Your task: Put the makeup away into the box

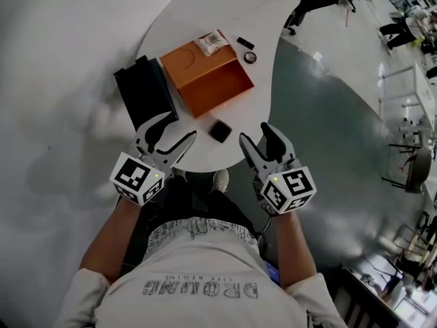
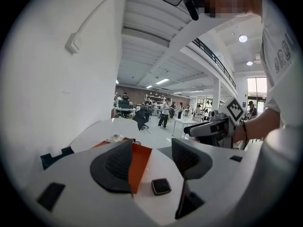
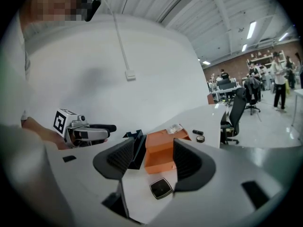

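a square black compact (image 1: 219, 130) lies flat on the white table (image 1: 205, 5), near the table's lower edge at centre of the head view. it sits between the two grippers & touches neither. just above it, centre frame, is the open orange box (image 1: 208, 74), w/ a small clear packet (image 1: 210, 42) resting on the box's upper part. upper right of the box, on the bare table, a black tube (image 1: 245, 42) & a round compact (image 1: 250, 57) lie close together, apart from the box. a black case (image 1: 145, 91) lies alongside the box at its left.

the left gripper (image 1: 180, 128), lower left of centre, has its jaws spread wide w/ nothing held. in the left gripper view the square compact (image 2: 161, 186) shows low in the gap, on the table beyond the pads, untouched, w/ the box (image 2: 142, 157) behind the left pad.

the right gripper (image 1: 254, 132), lower right of centre, also stands wide open & empty. in the right gripper view the compact (image 3: 161, 188) lies low between the jaws, nearer the frame's right-hand pad, box (image 3: 161, 155) & case (image 3: 137, 148) behind.
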Demonstrator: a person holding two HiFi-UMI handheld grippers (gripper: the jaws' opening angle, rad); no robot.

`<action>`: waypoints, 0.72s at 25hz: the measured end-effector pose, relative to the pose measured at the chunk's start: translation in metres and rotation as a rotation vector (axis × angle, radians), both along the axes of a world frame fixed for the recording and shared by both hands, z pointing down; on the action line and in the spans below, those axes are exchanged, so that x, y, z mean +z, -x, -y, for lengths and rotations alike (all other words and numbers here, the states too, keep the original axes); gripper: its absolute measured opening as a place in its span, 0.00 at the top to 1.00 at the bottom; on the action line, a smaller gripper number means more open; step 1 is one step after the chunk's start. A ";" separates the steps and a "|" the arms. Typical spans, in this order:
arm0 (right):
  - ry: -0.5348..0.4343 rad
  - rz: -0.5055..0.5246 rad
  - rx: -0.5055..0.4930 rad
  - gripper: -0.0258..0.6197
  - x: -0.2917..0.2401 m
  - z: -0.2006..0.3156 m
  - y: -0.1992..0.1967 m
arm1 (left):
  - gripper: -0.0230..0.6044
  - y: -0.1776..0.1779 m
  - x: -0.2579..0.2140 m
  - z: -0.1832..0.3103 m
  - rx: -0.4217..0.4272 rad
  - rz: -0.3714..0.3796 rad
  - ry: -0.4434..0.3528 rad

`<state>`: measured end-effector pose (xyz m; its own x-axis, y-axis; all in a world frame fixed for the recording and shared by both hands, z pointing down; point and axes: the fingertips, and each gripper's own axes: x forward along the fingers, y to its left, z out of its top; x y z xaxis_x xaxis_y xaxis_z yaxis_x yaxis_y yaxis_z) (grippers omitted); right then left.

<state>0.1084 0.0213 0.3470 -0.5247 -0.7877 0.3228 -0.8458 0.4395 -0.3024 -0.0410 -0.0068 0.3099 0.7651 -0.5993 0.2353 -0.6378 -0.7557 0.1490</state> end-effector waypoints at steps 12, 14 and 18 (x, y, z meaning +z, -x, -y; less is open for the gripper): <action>0.099 -0.133 -0.012 0.51 0.051 0.022 0.025 | 0.54 0.019 0.028 0.036 0.075 0.010 0.016; 0.110 -0.152 -0.023 0.50 0.061 0.025 0.028 | 0.54 0.021 0.034 0.038 0.078 0.006 0.028; 0.137 -0.186 -0.052 0.49 0.078 0.031 0.033 | 0.54 0.025 0.049 0.040 0.075 0.003 0.050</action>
<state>0.0752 -0.0101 0.4251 -0.4849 -0.7031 0.5200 -0.8698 0.4498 -0.2030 -0.0656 -0.0472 0.3584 0.8068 -0.5275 0.2662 -0.5799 -0.7933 0.1855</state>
